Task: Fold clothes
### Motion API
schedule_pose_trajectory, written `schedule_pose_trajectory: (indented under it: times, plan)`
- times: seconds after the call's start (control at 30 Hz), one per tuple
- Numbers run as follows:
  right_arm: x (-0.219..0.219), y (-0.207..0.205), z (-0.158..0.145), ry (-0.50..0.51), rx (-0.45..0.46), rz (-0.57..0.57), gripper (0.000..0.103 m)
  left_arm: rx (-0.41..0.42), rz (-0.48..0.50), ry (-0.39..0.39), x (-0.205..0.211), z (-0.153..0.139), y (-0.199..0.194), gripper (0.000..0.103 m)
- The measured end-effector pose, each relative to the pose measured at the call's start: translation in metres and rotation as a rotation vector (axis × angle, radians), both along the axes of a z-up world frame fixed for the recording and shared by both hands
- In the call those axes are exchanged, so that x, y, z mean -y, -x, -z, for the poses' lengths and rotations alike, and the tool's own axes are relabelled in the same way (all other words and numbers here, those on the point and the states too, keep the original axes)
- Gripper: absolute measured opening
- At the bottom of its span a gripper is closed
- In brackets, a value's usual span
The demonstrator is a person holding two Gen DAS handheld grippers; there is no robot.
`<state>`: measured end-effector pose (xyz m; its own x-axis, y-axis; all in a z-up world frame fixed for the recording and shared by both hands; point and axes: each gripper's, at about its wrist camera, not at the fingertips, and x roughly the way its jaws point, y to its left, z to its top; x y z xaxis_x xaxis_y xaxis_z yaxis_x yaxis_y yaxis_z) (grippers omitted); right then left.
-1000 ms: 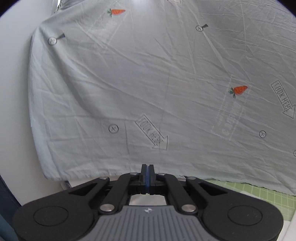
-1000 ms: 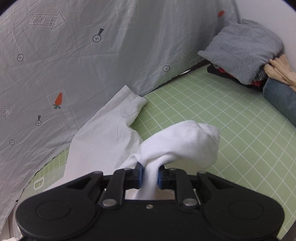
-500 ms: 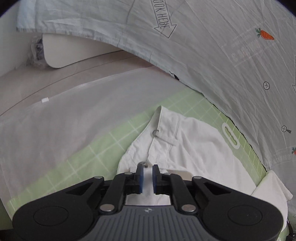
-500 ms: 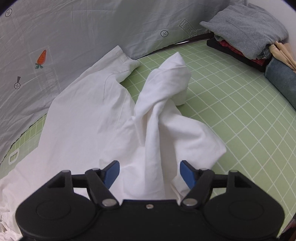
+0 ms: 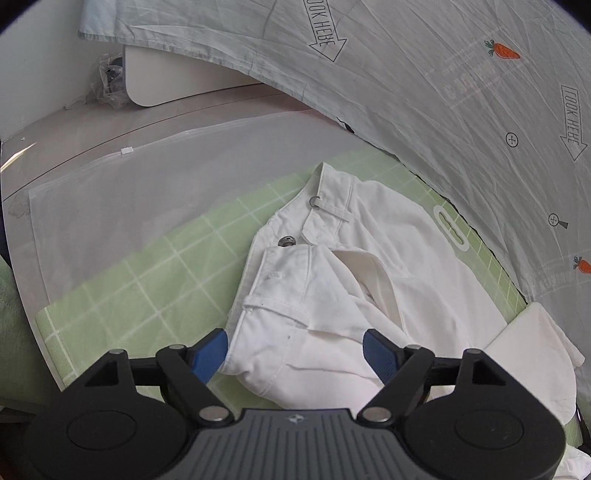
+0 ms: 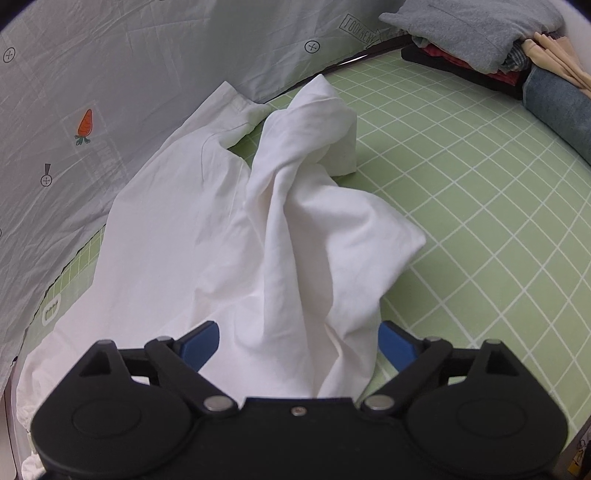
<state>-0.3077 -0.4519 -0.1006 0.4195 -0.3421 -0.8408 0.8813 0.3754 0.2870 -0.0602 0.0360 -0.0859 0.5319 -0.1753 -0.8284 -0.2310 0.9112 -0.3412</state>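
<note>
White trousers (image 5: 369,280) lie crumpled on the green grid mat (image 5: 147,295). In the left wrist view the waistband with its metal button (image 5: 286,241) points toward the mat's far edge. My left gripper (image 5: 295,352) hovers over the waistband, its jaws opening, the cloth lying loose between the blue pads. In the right wrist view the trouser legs (image 6: 295,221) lie rumpled, one heaped in a ridge. My right gripper (image 6: 299,345) stands over that ridge, jaws opening wide, pads clear of the fabric.
A grey printed sheet (image 6: 110,74) hangs along the mat's far side. A pile of folded clothes (image 6: 480,29) and rolled jeans (image 6: 561,107) sit at the far right. A clear plastic bag (image 5: 129,192) lies left of the mat (image 6: 480,221).
The right gripper let go of the white trouser leg, which dropped onto the mat. The left gripper swung down from facing the sheet to the waistband and went from shut to open.
</note>
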Motion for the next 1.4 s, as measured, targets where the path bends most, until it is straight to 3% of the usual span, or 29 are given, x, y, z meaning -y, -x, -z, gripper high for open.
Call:
schedule_pose_trajectory:
  times: [0.13,0.37,0.53,0.7,0.77,0.8,0.83,0.87,0.9,0.93,1.07,1.23,1.33,1.4]
  plan:
    - [0.003,0.011,0.004,-0.039,0.019,0.004,0.097,-0.057,-0.007,0.052,0.004,0.017,0.005,0.084]
    - [0.01,0.034,0.022,-0.134,0.076,0.077,0.099,-0.116,-0.046,0.27,0.009,0.04,0.015,0.084]
    - [0.02,0.043,0.045,-0.233,0.191,0.158,0.099,-0.134,-0.124,0.299,0.011,0.051,0.005,0.084]
    - [0.04,0.049,0.047,-0.15,0.233,0.245,0.099,-0.109,-0.134,0.26,0.016,0.048,-0.011,0.082]
    - [0.051,0.052,0.046,-0.114,0.238,0.287,0.09,-0.115,-0.142,0.238,0.019,0.049,-0.015,0.066]
    - [0.058,0.052,0.048,-0.121,0.245,0.305,0.074,-0.117,-0.144,0.234,0.021,0.051,-0.017,0.06]
    - [0.063,0.053,0.048,-0.13,0.256,0.316,0.049,-0.106,-0.142,0.244,0.022,0.051,-0.018,0.044]
    - [0.067,0.053,0.048,-0.128,0.273,0.321,0.038,-0.091,-0.138,0.246,0.023,0.051,-0.02,0.036]
    - [0.069,0.054,0.045,-0.113,0.292,0.329,0.017,-0.079,-0.134,0.233,0.026,0.048,-0.022,0.032]
    - [0.071,0.055,0.041,-0.099,0.311,0.338,0.008,-0.064,-0.13,0.211,0.028,0.044,-0.024,0.022]
    - [0.072,0.075,0.008,0.004,0.393,0.4,0.003,0.039,-0.116,0.069,0.036,0.006,-0.026,0.018]
    - [0.054,0.117,-0.047,0.073,0.518,0.457,0.002,0.204,-0.132,-0.006,0.017,-0.064,-0.015,0.017]
    - [0.036,0.129,-0.074,0.145,0.495,0.437,0.002,0.283,-0.128,-0.059,0.004,-0.1,-0.006,0.017]
    - [0.026,0.127,-0.077,0.203,0.403,0.396,0.002,0.284,-0.126,-0.086,0.0,-0.102,-0.008,0.017]
